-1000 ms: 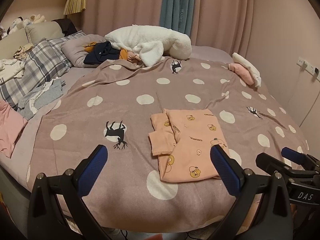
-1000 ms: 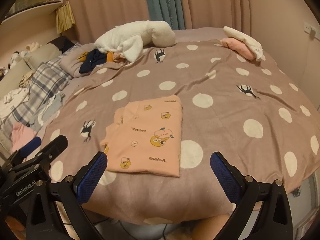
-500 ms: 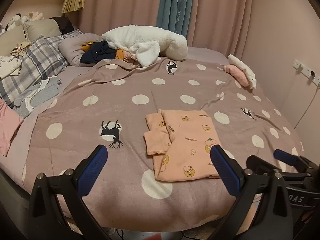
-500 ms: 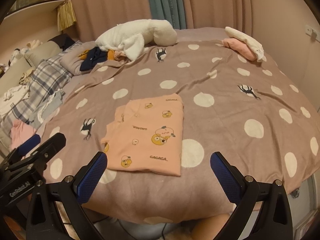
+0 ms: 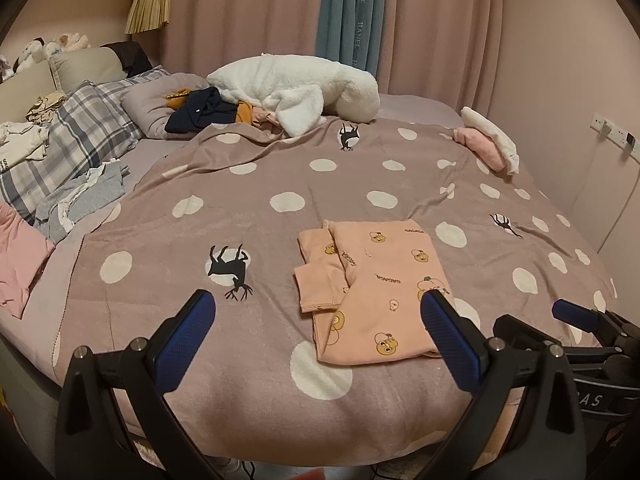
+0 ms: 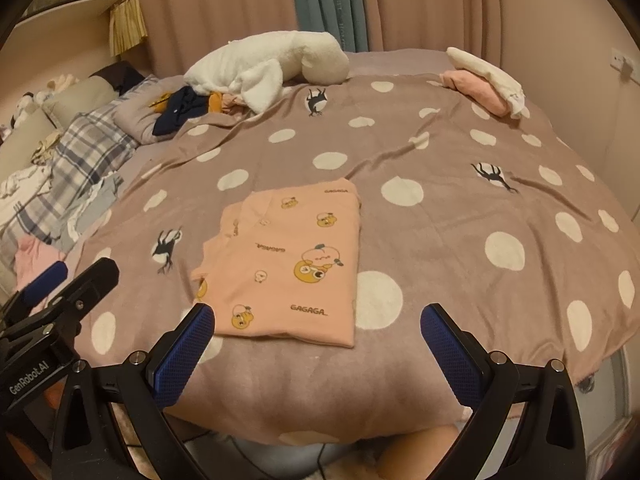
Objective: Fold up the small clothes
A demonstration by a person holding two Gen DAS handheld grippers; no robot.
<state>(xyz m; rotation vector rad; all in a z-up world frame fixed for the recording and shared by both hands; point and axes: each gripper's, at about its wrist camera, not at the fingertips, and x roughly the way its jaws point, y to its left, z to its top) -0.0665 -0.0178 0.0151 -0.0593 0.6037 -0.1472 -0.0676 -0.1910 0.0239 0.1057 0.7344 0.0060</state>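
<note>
A folded peach printed shirt (image 6: 288,264) lies flat on the polka-dot blanket (image 6: 460,240) near the bed's front edge. The left gripper (image 5: 318,334) and right gripper (image 6: 316,344) hover before that edge, jaws spread wide and holding nothing.

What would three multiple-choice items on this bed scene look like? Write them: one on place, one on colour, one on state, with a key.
1. Where does the peach garment lie?
A. on the dotted blanket
B. on the plaid pillow
C. in a gripper

2. What colour are the gripper pads?
A. red
B. blue
C. white

3. How is the right gripper?
A. shut on cloth
B. open, empty
C. out of view

Key: A, it lies flat on the blanket; B, the pads show blue; B, its fingers stand wide apart, holding nothing.
</note>
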